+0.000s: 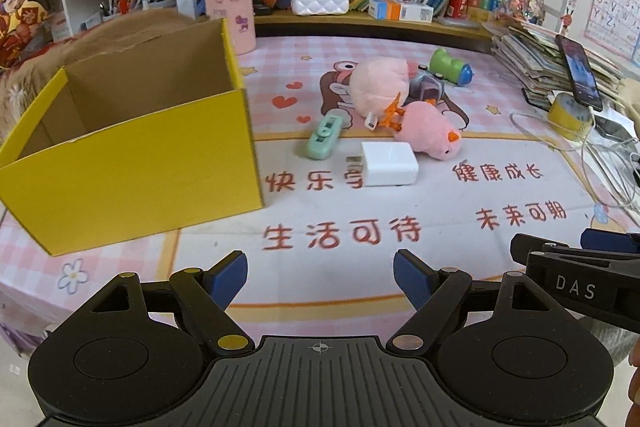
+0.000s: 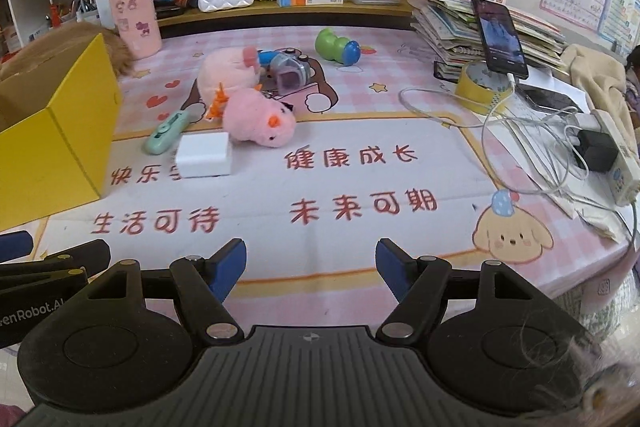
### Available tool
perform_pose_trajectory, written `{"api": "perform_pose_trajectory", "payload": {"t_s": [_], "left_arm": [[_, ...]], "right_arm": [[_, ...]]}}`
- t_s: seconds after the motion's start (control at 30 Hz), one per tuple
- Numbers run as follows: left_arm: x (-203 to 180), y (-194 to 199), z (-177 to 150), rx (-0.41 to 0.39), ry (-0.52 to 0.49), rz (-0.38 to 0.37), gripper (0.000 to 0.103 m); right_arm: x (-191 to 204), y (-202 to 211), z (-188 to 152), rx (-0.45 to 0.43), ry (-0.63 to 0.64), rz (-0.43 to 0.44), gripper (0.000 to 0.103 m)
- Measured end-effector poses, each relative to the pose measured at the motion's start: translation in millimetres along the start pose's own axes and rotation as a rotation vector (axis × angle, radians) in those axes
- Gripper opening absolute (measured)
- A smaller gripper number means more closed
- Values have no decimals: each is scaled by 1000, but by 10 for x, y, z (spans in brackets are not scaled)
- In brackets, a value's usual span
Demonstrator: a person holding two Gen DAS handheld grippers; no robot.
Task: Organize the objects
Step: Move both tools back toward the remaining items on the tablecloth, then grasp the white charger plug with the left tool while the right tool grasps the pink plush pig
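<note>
Toys lie clustered mid-mat: two pink plush animals (image 1: 428, 131), a mint device (image 1: 324, 137) and a white charger (image 1: 390, 163), beside an open yellow box (image 1: 132, 163). Left gripper (image 1: 320, 277) and right gripper (image 2: 312, 265) hover spread, holding nothing.

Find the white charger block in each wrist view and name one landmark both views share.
Left wrist view: the white charger block lies just right of centre, right of the yellow box.
Right wrist view: the charger block lies left of centre, again right of the box.
Shared landmark: the pink plush toy just behind it.
</note>
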State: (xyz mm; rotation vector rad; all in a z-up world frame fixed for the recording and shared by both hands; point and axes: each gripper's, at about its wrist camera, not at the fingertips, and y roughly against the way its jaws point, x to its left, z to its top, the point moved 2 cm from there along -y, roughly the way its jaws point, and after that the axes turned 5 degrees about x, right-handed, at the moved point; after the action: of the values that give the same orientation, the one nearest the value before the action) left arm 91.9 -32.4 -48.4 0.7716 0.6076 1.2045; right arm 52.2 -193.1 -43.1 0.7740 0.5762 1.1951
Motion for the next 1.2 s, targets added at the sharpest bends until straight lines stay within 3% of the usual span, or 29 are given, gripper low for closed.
{"api": "perform_pose_trajectory", "payload": {"t_s": [0.73,1.2], "left_arm": [[-527,-529,520,0,66,59,81],[-628,-937,767,12,80,89,81]], "right_arm": [[-448,-644,800,2,41,186,65],[-562,-979,1309,-13,63,228,65]]}}
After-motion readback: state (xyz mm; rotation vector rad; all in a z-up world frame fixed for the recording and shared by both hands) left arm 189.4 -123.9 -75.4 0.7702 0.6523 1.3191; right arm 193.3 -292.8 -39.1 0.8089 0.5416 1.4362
